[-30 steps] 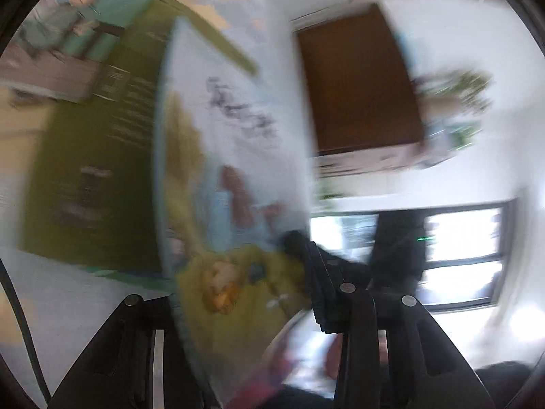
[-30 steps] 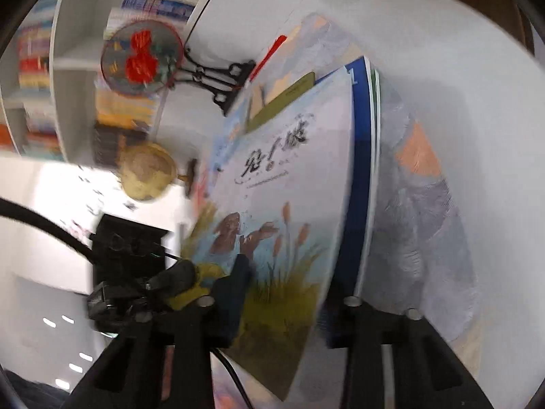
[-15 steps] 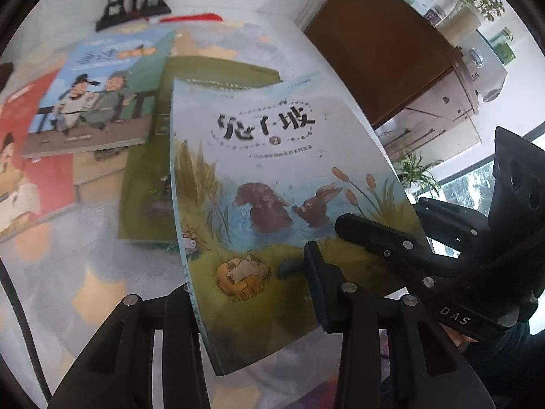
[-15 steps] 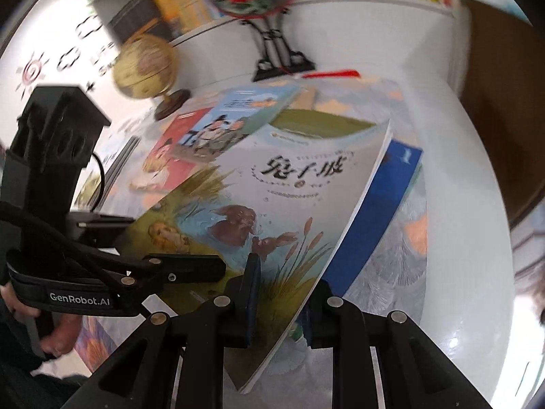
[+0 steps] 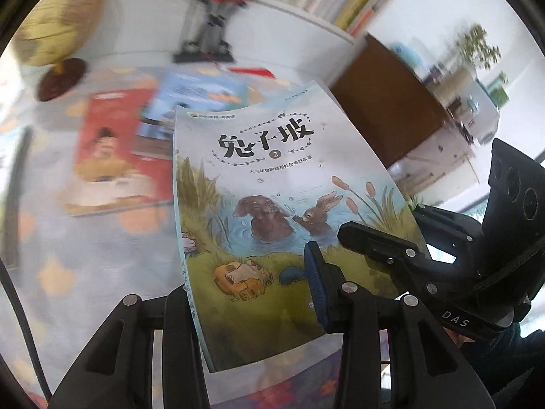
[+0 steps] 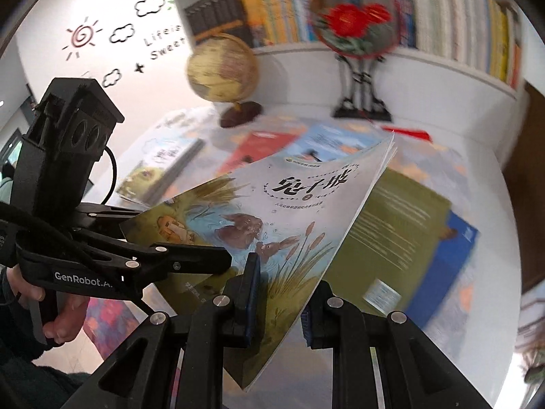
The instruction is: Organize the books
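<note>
At centre frame, clear of the table: book | left gripper and right gripper both pinch its lower edge | we should lift level, keep both grips even so pages don't splay, then steer toward the shelf.

This looks like a children's reading corner, maybe a small library or classroom. Straight ahead of the tongs there's a curved white bookshelf packed with upright books. In front of it stand a globe and a round red fan on a black stand. Up to the left, the wall carries sun and cloud stickers. Picture books lie scattered on the white table, and off to the right sits a brown cabinet.
</note>
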### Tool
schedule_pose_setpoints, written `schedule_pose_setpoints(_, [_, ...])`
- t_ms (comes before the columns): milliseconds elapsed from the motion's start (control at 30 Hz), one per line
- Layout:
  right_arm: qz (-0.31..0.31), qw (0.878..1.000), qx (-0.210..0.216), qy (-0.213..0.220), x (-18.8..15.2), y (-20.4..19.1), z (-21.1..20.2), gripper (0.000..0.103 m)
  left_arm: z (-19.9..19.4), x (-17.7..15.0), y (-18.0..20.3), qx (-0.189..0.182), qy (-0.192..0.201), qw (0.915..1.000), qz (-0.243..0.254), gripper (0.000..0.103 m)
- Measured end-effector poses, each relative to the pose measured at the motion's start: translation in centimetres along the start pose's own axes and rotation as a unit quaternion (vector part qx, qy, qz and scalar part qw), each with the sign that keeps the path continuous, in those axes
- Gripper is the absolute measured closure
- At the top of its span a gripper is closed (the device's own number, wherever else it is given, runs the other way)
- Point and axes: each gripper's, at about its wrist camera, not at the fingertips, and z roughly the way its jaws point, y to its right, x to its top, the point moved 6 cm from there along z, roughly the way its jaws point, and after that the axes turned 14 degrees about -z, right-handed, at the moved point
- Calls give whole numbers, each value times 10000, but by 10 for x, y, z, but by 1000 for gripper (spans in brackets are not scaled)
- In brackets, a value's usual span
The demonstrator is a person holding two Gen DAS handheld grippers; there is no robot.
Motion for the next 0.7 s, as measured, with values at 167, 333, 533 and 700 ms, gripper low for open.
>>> schedule_pose_setpoints(167, [-343,9988,277,204,55,-56,31,84,-58,15,-70,162,425,9984,-339,67])
schedule_pose_setpoints(333, [-646,9959,568,293,108,-119,77,83,-104,32,-149,407,799,9937,-678,67])
schedule_pose_setpoints(533, [-893,9922,845,229,156,-189,135,82,-143,50,-233,636,1045,9875,-992,67])
schedule_pose_setpoints(700, [-758,9915,1050,83,182,-219,188,82,-149,66,-293,759,1002,9856,-1134,67])
